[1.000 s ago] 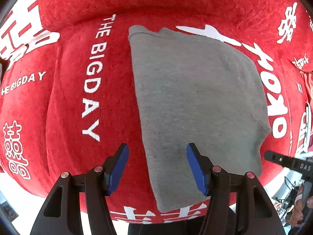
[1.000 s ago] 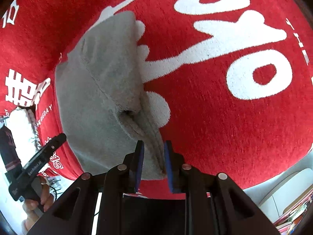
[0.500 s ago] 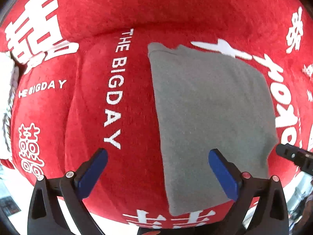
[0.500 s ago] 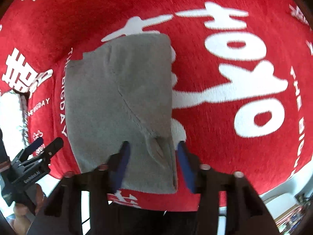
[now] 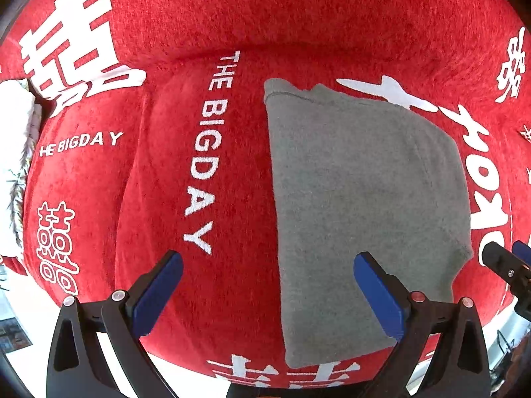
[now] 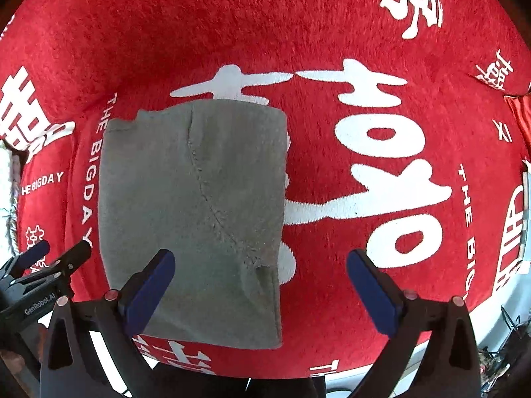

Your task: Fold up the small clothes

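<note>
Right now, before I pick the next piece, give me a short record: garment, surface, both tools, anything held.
garment: grey folded garment, lying flat in a rough rectangle, seam showing on top
surface: red plush cover with white lettering
left tool: open wide, above the garment's left edge, nothing between the pads
right tool: jaws have just been opening, now wide, above the garment's right edge, not pressing on it
held: nothing in either tool
fold state: looks folded and released; near right corner slightly rumpled

Domestic interior, probably a home. A plush red cover (image 5: 298, 16) printed with white wedding characters (image 6: 375, 139) drapes a cushioned seat.
</note>
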